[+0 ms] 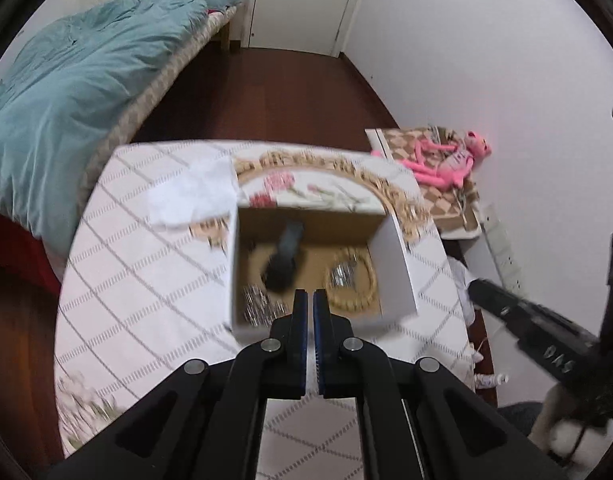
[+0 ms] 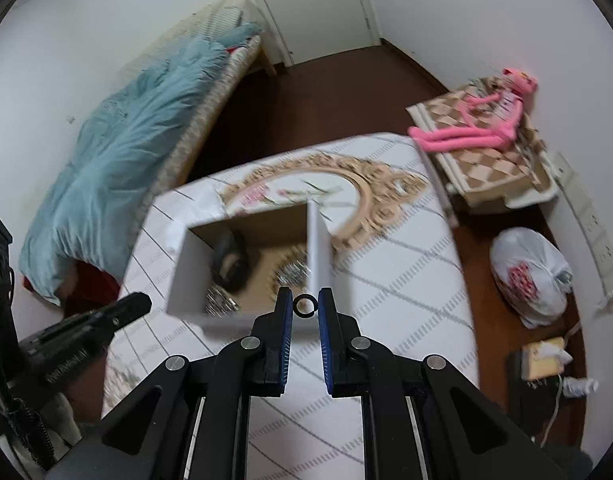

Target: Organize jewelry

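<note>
A white cardboard box (image 1: 398, 264) with a brown inside stands open on the table (image 1: 146, 280). It holds a dark band (image 1: 284, 260), a beaded bracelet (image 1: 352, 280) and silvery jewelry (image 1: 258, 304). My left gripper (image 1: 310, 300) is shut and empty, just over the box's near edge. My right gripper (image 2: 305, 306) is shut on a small black ring (image 2: 305, 306), held at the fingertips above the near right corner of the box (image 2: 186, 276). The right gripper also shows in the left wrist view (image 1: 526, 320).
An ornate gold-framed oval tray (image 2: 370, 192) with flower print lies behind the box. White tissue (image 1: 186, 196) lies at its left. A bed with a teal duvet (image 1: 74, 96) is at left; a stool with a pink plush toy (image 2: 478, 136) and a plastic bag (image 2: 530, 272) are at right.
</note>
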`<state>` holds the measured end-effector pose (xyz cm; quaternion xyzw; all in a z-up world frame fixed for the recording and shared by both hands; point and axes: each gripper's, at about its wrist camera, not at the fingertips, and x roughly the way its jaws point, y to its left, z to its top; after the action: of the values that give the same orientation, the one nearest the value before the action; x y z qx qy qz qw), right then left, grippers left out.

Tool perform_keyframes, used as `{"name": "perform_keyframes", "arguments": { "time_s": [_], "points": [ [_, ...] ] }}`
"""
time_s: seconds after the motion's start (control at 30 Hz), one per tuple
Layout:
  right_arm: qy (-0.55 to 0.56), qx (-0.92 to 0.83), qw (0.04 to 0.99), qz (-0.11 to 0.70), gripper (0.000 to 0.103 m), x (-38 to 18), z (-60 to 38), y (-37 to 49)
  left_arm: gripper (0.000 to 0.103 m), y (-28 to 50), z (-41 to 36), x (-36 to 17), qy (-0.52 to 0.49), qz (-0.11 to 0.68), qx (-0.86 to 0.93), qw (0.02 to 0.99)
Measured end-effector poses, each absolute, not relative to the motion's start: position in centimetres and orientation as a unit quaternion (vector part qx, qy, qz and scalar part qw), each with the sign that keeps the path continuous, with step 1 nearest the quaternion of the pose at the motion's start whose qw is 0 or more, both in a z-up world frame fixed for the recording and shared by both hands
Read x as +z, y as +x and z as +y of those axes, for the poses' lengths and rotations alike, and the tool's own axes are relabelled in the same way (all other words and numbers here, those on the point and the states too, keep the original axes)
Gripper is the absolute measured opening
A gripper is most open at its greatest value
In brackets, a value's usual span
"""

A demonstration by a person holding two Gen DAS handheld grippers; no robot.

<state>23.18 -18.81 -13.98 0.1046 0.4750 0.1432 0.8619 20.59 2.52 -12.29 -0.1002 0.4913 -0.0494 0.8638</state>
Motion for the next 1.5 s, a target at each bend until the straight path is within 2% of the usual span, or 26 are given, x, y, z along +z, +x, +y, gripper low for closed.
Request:
{"name": "perform_keyframes", "arguments": {
  "time_s": [0.2,0.3,0.37,0.4,0.43,0.47,0.5,0.63,0.9,0.97,1.0,1.07,1.13,1.17,1.5],
  "points": [
    [0.089,0.166,0.843,0.503,0.013,-15.0,-15.4,27.7,0.001,23.6,3.8,-13.6,-0.106,0.517,-0.048,0.848],
    [0.081,0.167,0.849,0.495,0.013,-14.7,-15.1,27.5,0.006,22.0,3.4,-14.3,-0.107,0.524,-0.043,0.844],
    [0.078,0.164,0.852,0.490,0.013,-14.7,-15.5,26.6,0.015,20.2,2.6,-15.3,-0.100,0.532,-0.038,0.840],
    [0.079,0.160,0.854,0.489,0.013,-14.8,-15.9,25.8,0.032,19.5,2.3,-15.6,-0.099,0.534,-0.038,0.839],
    [0.078,0.156,0.856,0.487,0.013,-14.9,-16.2,25.2,0.056,18.4,1.8,-16.3,-0.099,0.536,-0.039,0.838],
    [0.077,0.152,0.857,0.486,0.013,-15.1,-16.6,24.5,0.064,17.7,1.5,-16.7,-0.099,0.537,-0.038,0.837],
    [0.076,0.146,0.858,0.486,0.013,-15.5,-17.1,23.7,0.065,17.0,1.1,-17.4,-0.101,0.540,-0.039,0.834],
    [0.085,0.115,0.853,0.503,0.013,-17.8,-19.5,20.9,0.065,15.7,-0.7,-21.3,-0.096,0.567,-0.032,0.817],
    [0.095,0.071,0.839,0.532,0.013,-21.7,-22.6,18.7,0.063,16.2,-3.5,-24.5,-0.072,0.574,-0.024,0.815],
    [0.095,0.067,0.838,0.534,0.013,-22.1,-22.8,18.5,0.056,16.4,-4.0,-24.9,-0.065,0.576,-0.024,0.815],
    [0.094,0.066,0.837,0.535,0.014,-22.1,-22.9,18.4,0.047,16.5,-4.3,-25.1,-0.060,0.577,-0.024,0.814],
    [0.093,0.065,0.838,0.534,0.014,-22.2,-22.9,18.5,0.035,16.7,-4.8,-25.1,-0.041,0.573,-0.019,0.818],
    [0.091,0.064,0.838,0.534,0.014,-22.1,-22.9,18.5,0.013,16.8,-5.1,-25.1,-0.028,0.569,-0.018,0.822],
    [0.091,0.064,0.839,0.533,0.014,-22.0,-22.8,18.6,0.010,16.9,-5.1,-25.2,-0.027,0.568,-0.019,0.822],
    [0.089,0.072,0.846,0.521,0.014,-20.7,-22.1,18.6,0.010,16.2,-5.3,-24.5,-0.032,0.558,-0.035,0.828]
  ]
}}
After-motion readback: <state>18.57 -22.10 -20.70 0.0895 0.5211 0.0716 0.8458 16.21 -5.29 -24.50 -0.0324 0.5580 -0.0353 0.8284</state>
